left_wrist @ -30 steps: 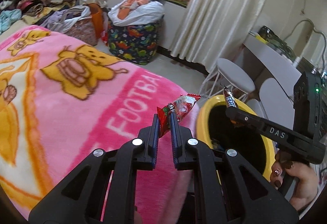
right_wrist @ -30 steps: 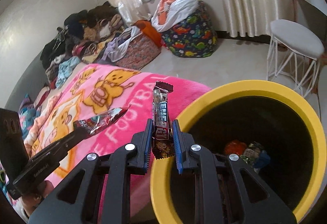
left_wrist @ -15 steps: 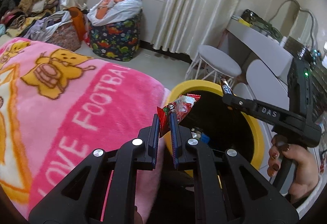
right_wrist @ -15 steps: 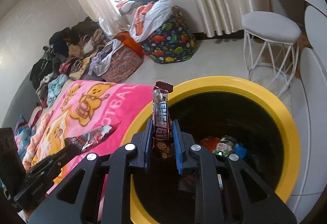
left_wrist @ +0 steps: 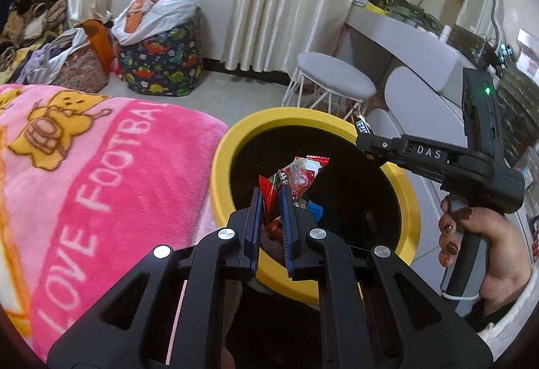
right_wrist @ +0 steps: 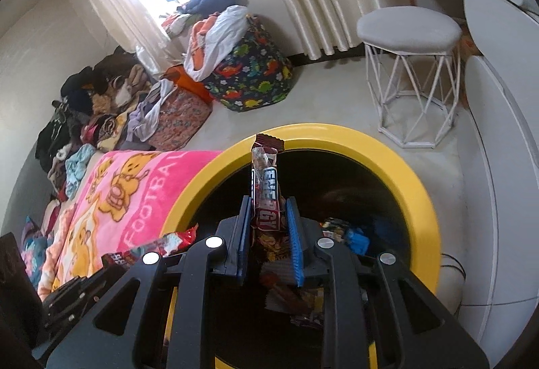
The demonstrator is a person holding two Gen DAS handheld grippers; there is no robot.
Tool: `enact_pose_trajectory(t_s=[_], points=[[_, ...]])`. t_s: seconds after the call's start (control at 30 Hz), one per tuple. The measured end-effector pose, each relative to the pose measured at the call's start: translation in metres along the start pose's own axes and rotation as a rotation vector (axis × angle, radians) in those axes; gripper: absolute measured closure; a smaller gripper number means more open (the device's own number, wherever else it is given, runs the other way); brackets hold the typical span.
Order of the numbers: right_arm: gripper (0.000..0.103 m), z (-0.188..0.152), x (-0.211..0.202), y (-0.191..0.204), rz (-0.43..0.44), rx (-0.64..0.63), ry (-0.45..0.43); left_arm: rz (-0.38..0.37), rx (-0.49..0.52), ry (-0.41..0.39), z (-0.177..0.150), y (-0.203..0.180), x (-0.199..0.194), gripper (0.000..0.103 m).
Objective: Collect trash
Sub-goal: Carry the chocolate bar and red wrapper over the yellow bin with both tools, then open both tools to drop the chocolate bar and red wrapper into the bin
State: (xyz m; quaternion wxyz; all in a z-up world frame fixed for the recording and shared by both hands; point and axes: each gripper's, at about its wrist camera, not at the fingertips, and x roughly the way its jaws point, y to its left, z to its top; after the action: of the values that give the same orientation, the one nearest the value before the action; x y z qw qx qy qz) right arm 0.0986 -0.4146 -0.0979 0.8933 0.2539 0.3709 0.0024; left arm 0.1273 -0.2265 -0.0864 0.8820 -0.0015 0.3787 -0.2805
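A: Both over the yellow bin (left_wrist: pixel 222 160)?
B: Yes. Left claw (left_wrist: pixel 271 197) pinches the red wrapper (left_wrist: pixel 299 175); right claw (right_wrist: pixel 269 217), just easing apart, barely holds the energy bar (right_wrist: pixel 264 190) (could snag the rim)

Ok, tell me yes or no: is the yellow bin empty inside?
No: in the right wrist view the yellow bin already holds several wrappers at its bottom.

2 grippers: the left gripper (left_wrist: pixel 272 192) and the right gripper (right_wrist: pixel 268 202). 2 wrappers held: 1 red snack wrapper (left_wrist: pixel 298 173), 1 energy bar wrapper (right_wrist: pixel 264 187). 1 yellow-rimmed bin (left_wrist: pixel 232 146) on the right, 1 pink blanket (left_wrist: pixel 101 166) on the left, 1 white stool (right_wrist: pixel 409 28) far right, 1 dinosaur-print bag (left_wrist: pixel 161 65) far off.
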Motion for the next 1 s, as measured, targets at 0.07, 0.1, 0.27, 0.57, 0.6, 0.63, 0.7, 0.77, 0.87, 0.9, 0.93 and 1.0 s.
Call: enact_pose_trajectory(t_s=[0.07,0.1,0.27,0.57,0.6,0.63,0.7,0.77,0.87,0.9,0.93,1.0], points=[[0.082,0.0,-0.001,-0.006,-0.003,0.016,0.001,-0.007,0.01,0.013,0.0,-0.004,0.005,0.096],[0.081,0.0,-0.001,-0.009,-0.004,0.024,0.003,-0.011,0.014,0.019,0.0,-0.006,0.008,0.096],[0.069,0.0,-0.005,-0.022,-0.014,0.056,0.003,-0.022,0.03,0.052,-0.001,-0.012,0.022,0.096],[0.062,-0.003,-0.016,-0.033,-0.028,0.074,-0.007,-0.019,0.035,0.095,0.0,-0.019,0.041,0.076],[0.059,-0.003,-0.018,-0.034,-0.031,0.075,-0.009,-0.017,0.036,0.094,0.001,-0.019,0.04,0.071],[0.057,-0.004,-0.02,-0.034,-0.034,0.074,-0.012,-0.011,0.037,0.092,0.001,-0.019,0.04,0.068],[0.052,-0.004,-0.023,-0.035,-0.041,0.072,-0.015,0.002,0.038,0.086,0.002,-0.018,0.037,0.058],[0.047,-0.005,-0.026,-0.034,-0.047,0.071,-0.02,0.016,0.032,0.075,0.003,-0.015,0.033,0.048],[0.04,-0.008,-0.03,-0.028,-0.05,0.057,-0.022,0.034,0.014,0.057,0.005,-0.009,0.024,0.035],[0.037,-0.009,-0.032,-0.025,-0.051,0.047,-0.023,0.046,0.007,0.048,0.005,-0.006,0.019,0.026],[0.034,-0.009,-0.033,-0.021,-0.051,0.038,-0.024,0.057,0.002,0.041,0.005,-0.003,0.015,0.018],[0.029,-0.011,-0.036,-0.012,-0.05,0.015,-0.031,0.083,-0.008,0.028,0.005,0.002,0.007,0.011]])
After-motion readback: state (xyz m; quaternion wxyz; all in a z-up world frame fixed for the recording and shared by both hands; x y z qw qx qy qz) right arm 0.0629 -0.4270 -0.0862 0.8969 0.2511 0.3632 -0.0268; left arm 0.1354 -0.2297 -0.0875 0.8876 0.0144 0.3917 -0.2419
